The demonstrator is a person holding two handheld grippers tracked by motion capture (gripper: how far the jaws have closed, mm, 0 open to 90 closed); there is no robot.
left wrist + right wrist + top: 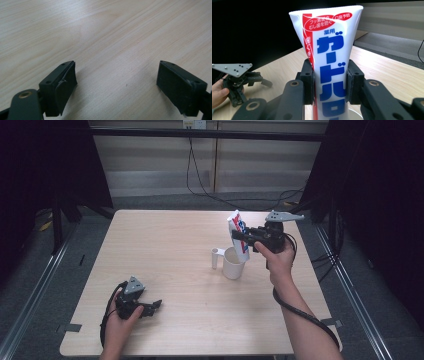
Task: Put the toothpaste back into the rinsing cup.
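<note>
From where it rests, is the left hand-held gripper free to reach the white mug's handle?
Probably yes: bare wooden table lies between the open left hand-held gripper and the white mug, whose handle faces that side.

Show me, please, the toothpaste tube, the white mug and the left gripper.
toothpaste tube [332, 65]: right gripper view, printed front.
white mug [232, 268]: high view, outer wall.
left gripper [151, 307]: high view, between its fingertips.
</note>
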